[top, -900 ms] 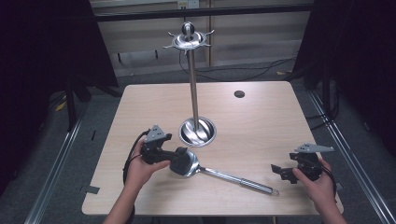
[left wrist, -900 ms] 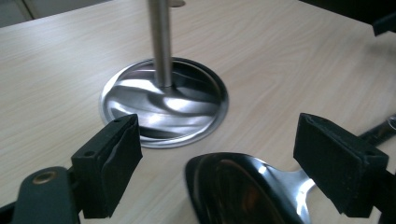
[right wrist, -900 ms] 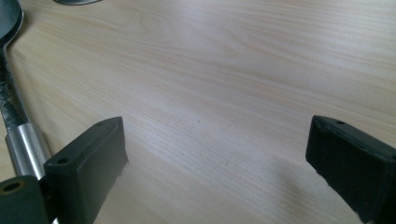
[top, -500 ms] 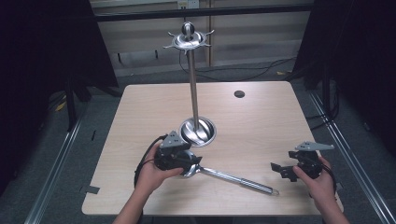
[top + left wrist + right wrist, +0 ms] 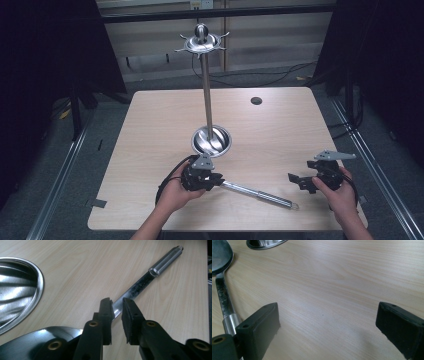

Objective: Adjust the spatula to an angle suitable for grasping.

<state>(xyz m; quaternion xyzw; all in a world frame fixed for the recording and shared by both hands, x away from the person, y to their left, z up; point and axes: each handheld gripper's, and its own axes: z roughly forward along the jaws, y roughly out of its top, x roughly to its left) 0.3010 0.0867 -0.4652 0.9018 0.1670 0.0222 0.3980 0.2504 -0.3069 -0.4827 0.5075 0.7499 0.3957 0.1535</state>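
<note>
The left gripper [image 5: 115, 305] is at the neck of a steel ladle [image 5: 140, 285] lying flat on the desk [image 5: 150, 130], near the stand's dished base [image 5: 212, 141]. Its jaws straddle the flat shank, nearly closed, though whether they pinch it yet is hard to tell. The right gripper [image 5: 306, 181] hovers well apart, jaws wide. This looks like the pickup; next comes a firm squeeze, then lifting.

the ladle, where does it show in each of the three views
High view: ladle lies near the front table edge, its bowl under the left gripper.
Left gripper view: bottom left, handle running to top right.
Right gripper view: along the left edge.
Shared landmark: the stand's steel base.
</note>
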